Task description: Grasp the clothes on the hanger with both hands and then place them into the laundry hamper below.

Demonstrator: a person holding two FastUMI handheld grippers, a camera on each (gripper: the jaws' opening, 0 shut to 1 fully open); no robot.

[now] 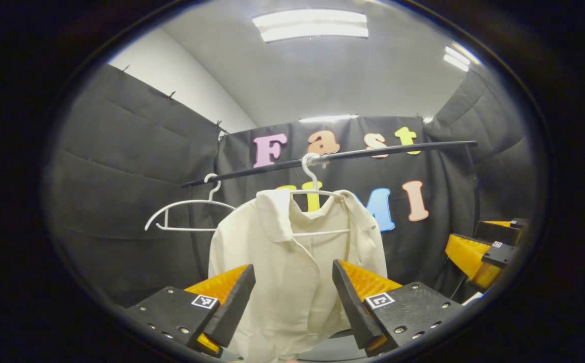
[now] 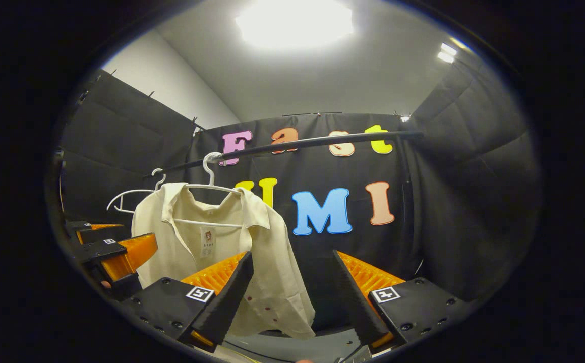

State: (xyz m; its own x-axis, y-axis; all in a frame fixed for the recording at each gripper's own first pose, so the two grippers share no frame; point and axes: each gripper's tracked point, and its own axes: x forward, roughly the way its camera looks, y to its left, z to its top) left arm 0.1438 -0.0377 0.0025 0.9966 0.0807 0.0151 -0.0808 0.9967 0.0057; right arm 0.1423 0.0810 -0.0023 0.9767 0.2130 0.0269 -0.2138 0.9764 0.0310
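Shirt [image 1: 292,252] hangs beyond left claw [image 1: 294,297] — untouched.

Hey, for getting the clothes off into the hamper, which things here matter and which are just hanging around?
Belongs to the job:
cream shirt
its white hanger
left gripper
right gripper

Just there:
empty white hanger
black rail

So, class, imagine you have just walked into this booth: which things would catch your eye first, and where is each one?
First comes the cream shirt, hung on a white hanger from the dark rail across the back wall. To its left on the rail hangs an empty white hanger. Both grippers stand open before the shirt, the left gripper facing it squarely and the right gripper aimed past its right edge.
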